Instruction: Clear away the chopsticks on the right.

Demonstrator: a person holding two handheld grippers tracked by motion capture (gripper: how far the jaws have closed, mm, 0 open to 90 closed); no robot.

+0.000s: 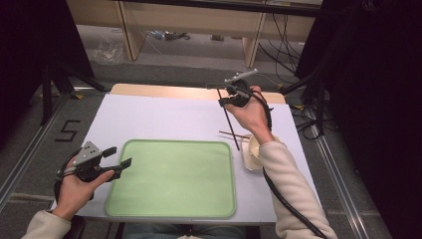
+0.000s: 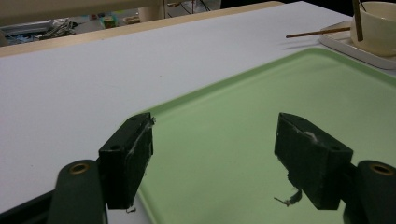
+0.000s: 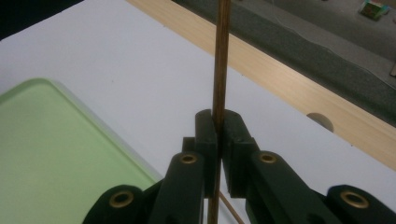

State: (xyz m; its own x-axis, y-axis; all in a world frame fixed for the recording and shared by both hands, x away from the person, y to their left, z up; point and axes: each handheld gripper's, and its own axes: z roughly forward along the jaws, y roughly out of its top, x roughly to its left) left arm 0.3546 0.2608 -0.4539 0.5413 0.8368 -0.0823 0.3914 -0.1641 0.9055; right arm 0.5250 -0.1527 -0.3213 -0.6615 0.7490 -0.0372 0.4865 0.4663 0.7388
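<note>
— Wooden, that thin brown chopstick (image 3: pixel 220 60)? Why is it up in the air?

— The right gripper (image 1: pixel 230 97) is clenched on it mid-shaft, lifted above the white table (image 1: pixel 164 117), probably to carry it to the flat green plastic tray (image 1: pixel 174 179).

— And its mate?

— A second chopstick (image 1: pixel 234 134) lies beside the cream cup (image 2: pixel 379 28) on its white dish (image 2: pixel 348 46).

— The left gripper (image 2: pixel 212 156)?

— Jaws spread, grasping nothing, hovering at the tray's near-left edge, likely waiting.

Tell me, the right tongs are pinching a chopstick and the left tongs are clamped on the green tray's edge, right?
Not quite. The right tongs do pinch a chopstick, but the left gripper view shows the left tongs open, holding nothing, over the green tray.
</note>
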